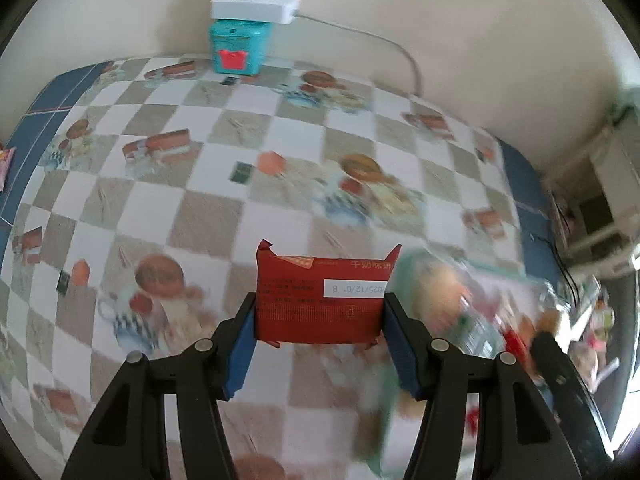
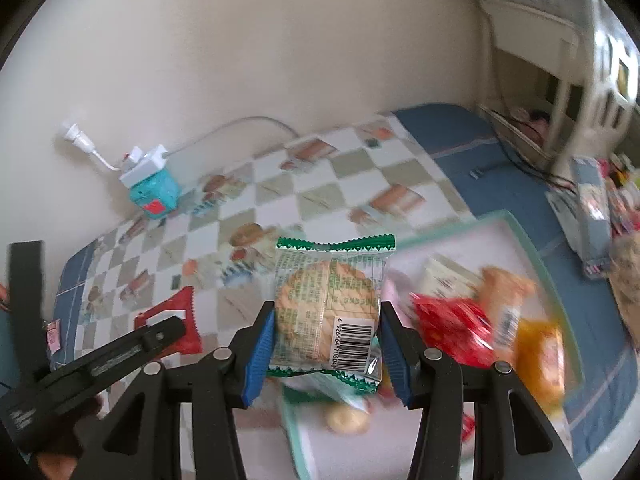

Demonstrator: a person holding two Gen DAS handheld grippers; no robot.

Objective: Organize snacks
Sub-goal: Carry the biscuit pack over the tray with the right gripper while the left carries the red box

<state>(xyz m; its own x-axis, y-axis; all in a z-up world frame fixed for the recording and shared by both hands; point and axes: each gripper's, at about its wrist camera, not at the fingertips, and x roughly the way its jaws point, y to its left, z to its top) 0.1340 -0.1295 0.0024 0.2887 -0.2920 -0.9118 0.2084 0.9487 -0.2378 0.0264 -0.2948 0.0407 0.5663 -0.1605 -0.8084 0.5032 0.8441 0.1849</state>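
Two snacks were in hand at once. The left gripper [image 1: 320, 320] pinched a flat red foil packet with a white date label [image 1: 318, 300] between its blue-padded fingers [image 1: 242, 356], low in the middle of the left wrist frame, above the checkered worktop [image 1: 280, 128]. The right gripper [image 2: 326, 344] pinched a clear, green-edged wrapper with a round biscuit inside [image 2: 328, 308], at the centre of the right wrist frame.

Behind it, at the lower right, a shallow pale-green tray [image 2: 532, 240] held several more packets, among them a red one [image 2: 452, 328] and an orange one [image 2: 540, 348], all blurred. I judged the sorting to be only partly done: two snacks were lifted and not yet set down, and most remained heaped in the tray. Where they should go could not be seen.
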